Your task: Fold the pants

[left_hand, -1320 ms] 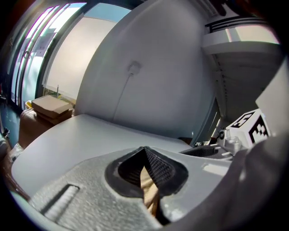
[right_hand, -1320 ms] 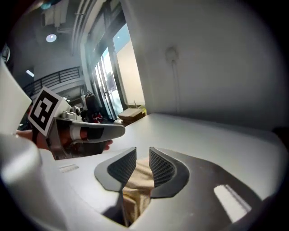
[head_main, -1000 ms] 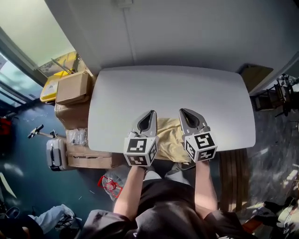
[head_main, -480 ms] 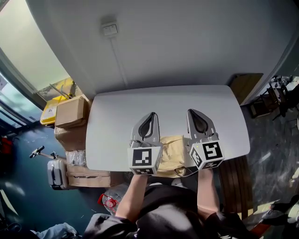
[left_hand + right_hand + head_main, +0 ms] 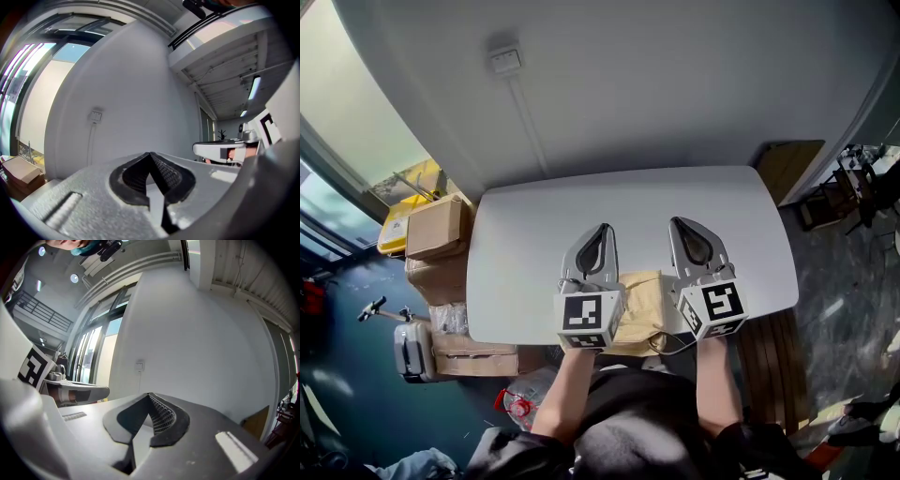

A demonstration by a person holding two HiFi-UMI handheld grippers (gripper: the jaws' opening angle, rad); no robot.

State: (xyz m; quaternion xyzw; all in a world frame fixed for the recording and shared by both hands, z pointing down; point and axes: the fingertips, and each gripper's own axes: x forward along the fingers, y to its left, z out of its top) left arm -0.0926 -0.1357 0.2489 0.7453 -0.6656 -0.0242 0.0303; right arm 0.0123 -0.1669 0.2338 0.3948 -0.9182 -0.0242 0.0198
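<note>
The tan pants (image 5: pixel 643 298) lie as a folded bundle at the near edge of the white table (image 5: pixel 581 202), in the head view. My left gripper (image 5: pixel 602 229) is held above the bundle's left side and my right gripper (image 5: pixel 680 223) above its right side. Both point level toward the far wall. In the left gripper view the left gripper (image 5: pixel 150 154) has its jaws together with nothing between them. The right gripper (image 5: pixel 150 395) in its own view is likewise shut and empty. Part of the pants is hidden under the marker cubes.
Cardboard boxes (image 5: pixel 431 228) and a grey suitcase (image 5: pixel 414 349) stand on the floor left of the table. A brown board (image 5: pixel 787 161) leans at the far right corner. A wall socket (image 5: pixel 505 61) sits on the grey wall behind.
Both grippers have risen off the pants and now point level at the wall. The head view has tilted up and shows more wall. The pants stay on the table.
</note>
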